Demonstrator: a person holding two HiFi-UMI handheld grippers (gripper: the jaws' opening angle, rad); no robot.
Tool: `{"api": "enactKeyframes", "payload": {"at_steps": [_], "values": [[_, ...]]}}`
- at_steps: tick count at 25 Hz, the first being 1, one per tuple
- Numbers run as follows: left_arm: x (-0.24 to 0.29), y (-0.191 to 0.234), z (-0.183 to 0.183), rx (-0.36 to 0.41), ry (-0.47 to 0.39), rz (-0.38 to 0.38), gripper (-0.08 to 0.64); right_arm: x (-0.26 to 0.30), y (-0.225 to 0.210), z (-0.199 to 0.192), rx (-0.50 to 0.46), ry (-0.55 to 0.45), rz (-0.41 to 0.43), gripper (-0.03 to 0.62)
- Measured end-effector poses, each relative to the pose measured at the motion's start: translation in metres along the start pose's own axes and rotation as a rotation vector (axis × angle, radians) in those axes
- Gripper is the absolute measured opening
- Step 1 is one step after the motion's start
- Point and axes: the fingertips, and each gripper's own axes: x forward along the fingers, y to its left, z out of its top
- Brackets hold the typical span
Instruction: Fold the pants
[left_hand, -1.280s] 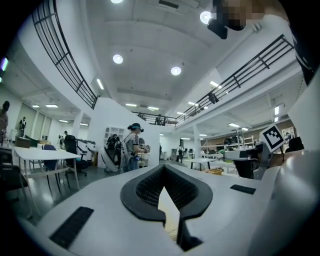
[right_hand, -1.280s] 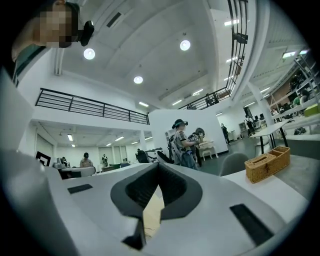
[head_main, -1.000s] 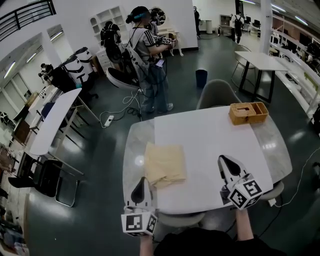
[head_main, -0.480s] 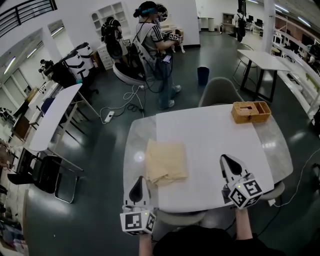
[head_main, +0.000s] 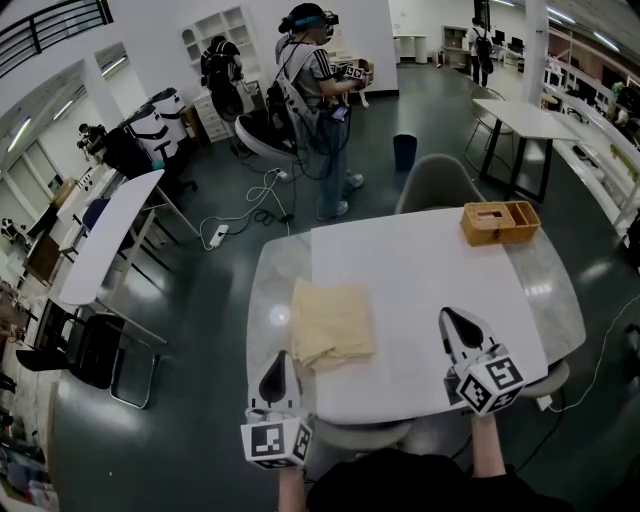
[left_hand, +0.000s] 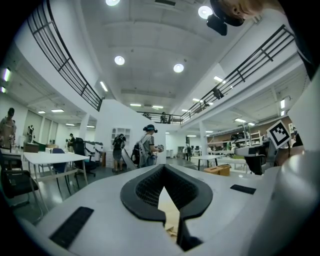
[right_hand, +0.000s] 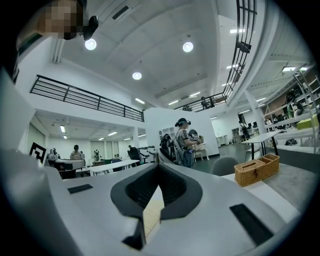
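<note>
The beige pants (head_main: 332, 322) lie folded into a rough square on the left part of the white table (head_main: 420, 270). My left gripper (head_main: 277, 372) hovers at the table's front edge, just short of the fold's near-left corner, shut and empty. My right gripper (head_main: 458, 322) sits over the table's front right, well apart from the cloth, also shut on nothing. In the left gripper view the jaw tips (left_hand: 163, 166) meet, and pale cloth (left_hand: 167, 207) shows below them. The right gripper view shows its jaw tips (right_hand: 159, 165) meeting the same way, with the pants (right_hand: 150, 212) low between the jaws.
A wicker basket (head_main: 499, 222) stands at the table's far right corner, also in the right gripper view as a basket (right_hand: 257, 170). A grey chair (head_main: 437, 185) is tucked at the far side. People with gear (head_main: 318, 110) stand beyond it. Other tables flank the room.
Both grippers and the folded pants stay where they were. Only the people in the background have shifted, the nearer one stepping right.
</note>
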Motion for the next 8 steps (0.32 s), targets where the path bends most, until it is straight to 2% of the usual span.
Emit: {"api": "enactKeyframes", "payload": {"at_steps": [8], "values": [[-0.0023,-0.0049,-0.004,0.019,0.014,-0.003,0.014,-0.0042,-0.0009,0.0009,-0.009,-0.007,0.006,0.014]]}}
